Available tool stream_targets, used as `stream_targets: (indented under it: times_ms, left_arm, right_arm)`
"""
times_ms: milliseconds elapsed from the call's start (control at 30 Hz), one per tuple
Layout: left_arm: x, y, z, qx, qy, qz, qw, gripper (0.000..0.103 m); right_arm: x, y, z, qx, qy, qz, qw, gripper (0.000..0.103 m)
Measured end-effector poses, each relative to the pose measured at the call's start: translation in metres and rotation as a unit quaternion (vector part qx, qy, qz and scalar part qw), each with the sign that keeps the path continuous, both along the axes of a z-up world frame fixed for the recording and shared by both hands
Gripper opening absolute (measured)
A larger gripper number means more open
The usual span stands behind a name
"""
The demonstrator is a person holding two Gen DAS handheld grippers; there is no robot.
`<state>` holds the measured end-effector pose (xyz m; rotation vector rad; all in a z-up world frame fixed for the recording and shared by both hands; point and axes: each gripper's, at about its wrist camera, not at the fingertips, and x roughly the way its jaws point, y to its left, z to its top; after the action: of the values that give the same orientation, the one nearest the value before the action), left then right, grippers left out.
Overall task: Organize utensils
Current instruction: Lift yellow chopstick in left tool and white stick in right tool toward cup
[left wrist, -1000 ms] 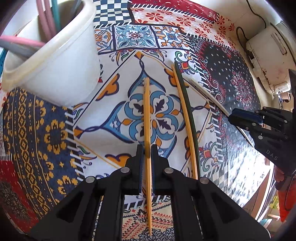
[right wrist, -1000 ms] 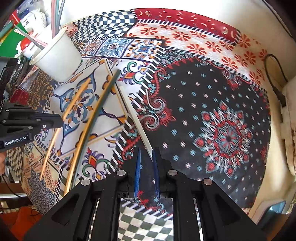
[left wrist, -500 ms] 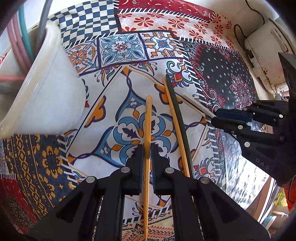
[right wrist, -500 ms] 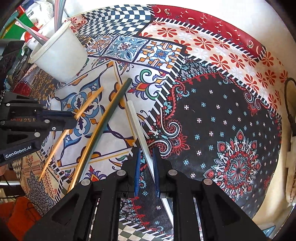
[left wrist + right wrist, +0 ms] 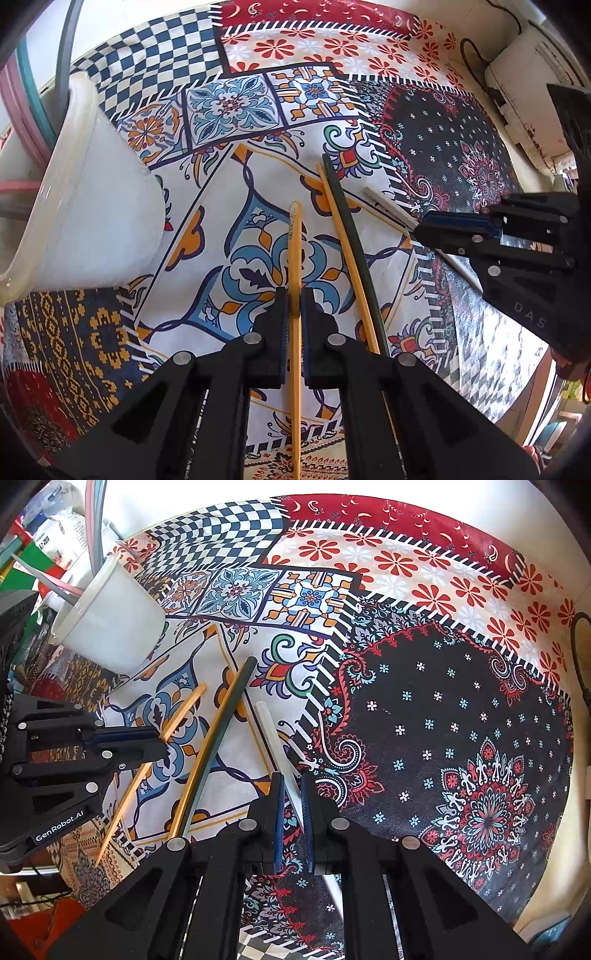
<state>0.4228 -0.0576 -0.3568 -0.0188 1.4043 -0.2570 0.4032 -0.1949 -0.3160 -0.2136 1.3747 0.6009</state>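
My left gripper (image 5: 294, 299) is shut on a yellow chopstick (image 5: 294, 251), which also shows in the right wrist view (image 5: 184, 710). A yellow chopstick (image 5: 345, 254) and a dark green chopstick (image 5: 352, 243) lie side by side on the patterned cloth to its right. My right gripper (image 5: 291, 786) straddles a white chopstick (image 5: 271, 731) with narrow jaws; the stick sits in the gap, apparently not clamped. The white cup (image 5: 85, 206) with several pink, teal and grey sticks stands at the left; it also shows in the right wrist view (image 5: 110, 624).
A patchwork tablecloth (image 5: 443, 720) covers the table. A white appliance with a black cable (image 5: 528, 103) stands at the far right. Packets and clutter (image 5: 48, 535) sit behind the cup. The table's edge runs along the lower right (image 5: 524, 398).
The left gripper with the yellow chopstick has pulled back from the cup. The right gripper has moved forward along the white chopstick, which now lies between its fingers.
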Motion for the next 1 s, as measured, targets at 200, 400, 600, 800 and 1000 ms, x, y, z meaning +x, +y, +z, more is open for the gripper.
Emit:
stream_targets:
  times_ms: [200,400,600,800,1000]
  left_arm:
    - [-0.017,0.01,0.017,-0.002,-0.026,0.021,0.9994,0.004]
    - [-0.036,0.019,0.046,0.008,-0.068,0.029,0.9972,0.004]
    - [-0.053,0.032,0.072,0.004,-0.103,0.049,0.9935,0.004]
    - [-0.07,0.047,0.091,-0.004,-0.133,0.085,0.9874,0.004]
    - [-0.086,0.06,0.108,-0.009,-0.159,0.115,0.9806,0.004]
  right_arm:
    - [-0.015,-0.011,0.014,0.018,-0.017,-0.015,1.0,0.002]
    - [-0.028,-0.017,0.035,0.027,-0.046,-0.025,0.998,0.002]
    - [-0.038,-0.024,0.05,0.02,-0.067,-0.025,0.997,0.002]
    - [-0.04,-0.024,0.031,-0.021,-0.034,-0.014,0.999,0.005]
    - [-0.035,-0.012,0.008,-0.048,-0.016,0.004,0.999,0.006]
